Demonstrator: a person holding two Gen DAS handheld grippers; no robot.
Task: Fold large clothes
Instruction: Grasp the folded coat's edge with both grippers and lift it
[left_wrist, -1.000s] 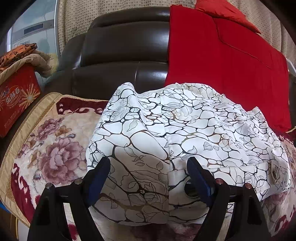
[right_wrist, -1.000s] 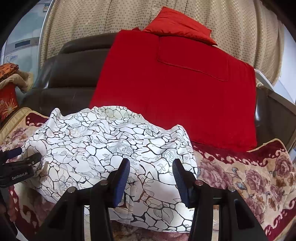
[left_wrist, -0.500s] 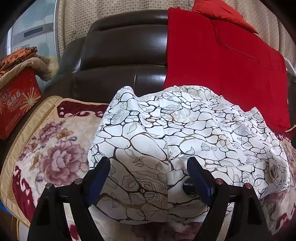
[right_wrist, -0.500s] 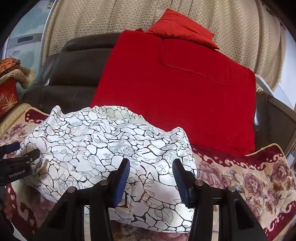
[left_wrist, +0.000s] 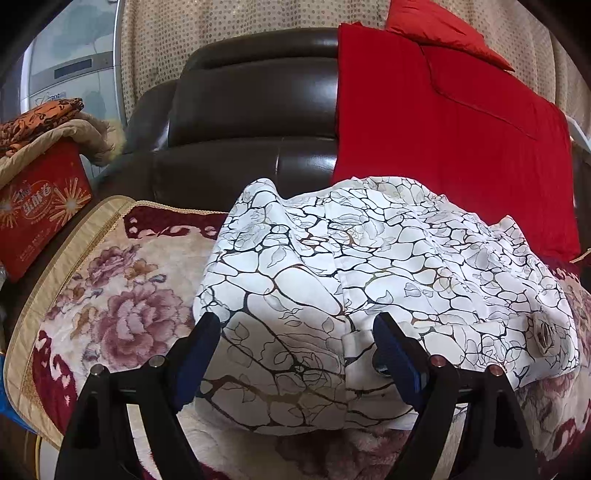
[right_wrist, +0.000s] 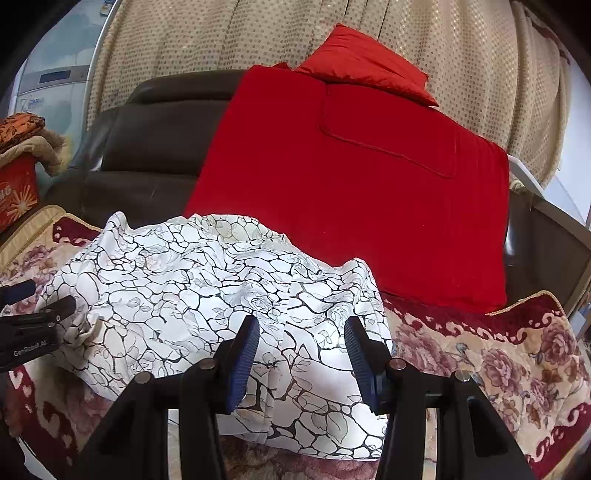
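Nearest, the left gripper (left_wrist: 295, 354) has its fingers spread wide and empty, and the right gripper (right_wrist: 301, 354) has its fingers half apart, also holding nothing. Just beyond both pairs lies the white garment with a black crackle print (left_wrist: 369, 266), bunched on a floral blanket (left_wrist: 110, 295). It looks thin, light and very soft — it will sag and may slide on itself, so I would pinch a sewn edge or corner, for example near the big button (left_wrist: 545, 334) to the right of the left fingers. Farther behind are a dark leather sofa (left_wrist: 251, 110) and a red cloth (right_wrist: 351, 184).
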